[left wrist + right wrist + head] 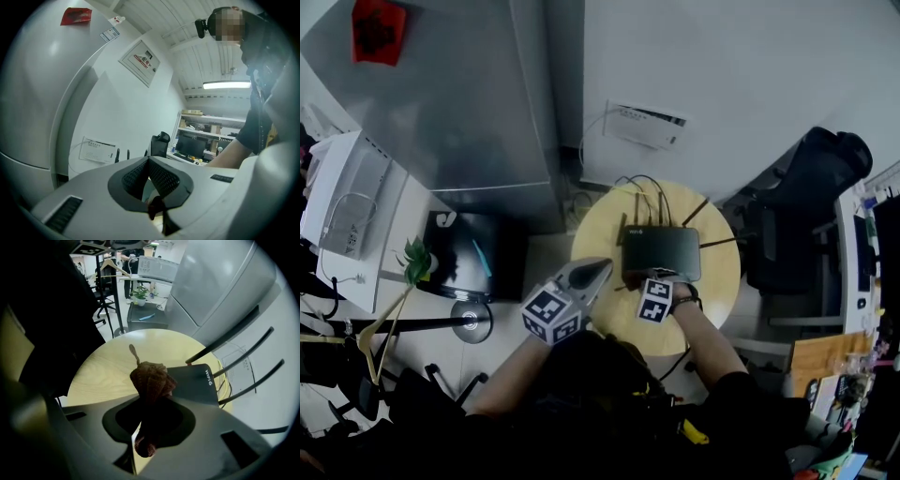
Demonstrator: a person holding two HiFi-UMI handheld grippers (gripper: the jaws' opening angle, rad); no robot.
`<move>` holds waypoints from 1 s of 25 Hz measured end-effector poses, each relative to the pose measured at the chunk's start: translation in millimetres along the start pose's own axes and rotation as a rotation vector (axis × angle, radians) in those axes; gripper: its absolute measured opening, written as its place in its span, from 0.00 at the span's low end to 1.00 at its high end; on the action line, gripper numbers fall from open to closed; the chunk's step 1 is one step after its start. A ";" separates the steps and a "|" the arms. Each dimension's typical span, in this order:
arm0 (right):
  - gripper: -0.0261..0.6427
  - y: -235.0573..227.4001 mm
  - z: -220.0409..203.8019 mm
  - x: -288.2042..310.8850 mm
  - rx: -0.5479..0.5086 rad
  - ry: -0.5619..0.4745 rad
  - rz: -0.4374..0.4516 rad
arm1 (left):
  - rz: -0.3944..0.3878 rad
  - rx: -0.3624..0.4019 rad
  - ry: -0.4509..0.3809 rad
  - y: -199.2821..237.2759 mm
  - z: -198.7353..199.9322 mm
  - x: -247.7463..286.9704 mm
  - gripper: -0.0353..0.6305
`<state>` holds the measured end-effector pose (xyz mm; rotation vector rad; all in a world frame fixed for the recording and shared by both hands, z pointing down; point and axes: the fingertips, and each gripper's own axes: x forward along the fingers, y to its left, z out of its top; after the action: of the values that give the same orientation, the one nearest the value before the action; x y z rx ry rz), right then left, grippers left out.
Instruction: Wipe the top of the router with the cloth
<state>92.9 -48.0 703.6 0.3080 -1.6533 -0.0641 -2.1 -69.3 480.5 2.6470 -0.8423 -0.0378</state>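
Router [662,253] lay crosswise on the round table [598,225], just ahead of my right gripper [660,280], which was clamped on the bunched cloth [151,380]; my left gripper [600,267], apparently closed and empty, hovered alongside.

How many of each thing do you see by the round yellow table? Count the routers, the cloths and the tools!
Router: 1
Cloth: 1, pinched in the right tool
Tools: 2; the left tool is shut and holds nothing
Total: 4
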 end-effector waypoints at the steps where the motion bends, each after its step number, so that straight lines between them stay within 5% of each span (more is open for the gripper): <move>1: 0.14 0.5 -0.1 -1.5 -0.006 -0.009 0.001 | -0.003 -0.001 0.004 -0.4 -0.8 0.7 0.04; 7: 0.14 -53.7 -11.8 -20.9 -0.018 -0.060 -0.143 | 0.020 0.006 0.012 6.0 1.2 -3.9 0.04; 13: 0.14 -140.6 -47.8 -23.8 0.035 0.037 -0.296 | 0.086 0.015 0.020 19.8 2.5 -19.4 0.04; 25: 0.14 -145.9 -59.8 26.3 0.005 0.170 -0.269 | 0.175 0.043 0.037 31.7 -0.7 -37.0 0.04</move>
<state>173.4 -186.0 703.0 0.5247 -1.4357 -0.2298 -50.1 -72.2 489.1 2.5941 -1.0690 0.0749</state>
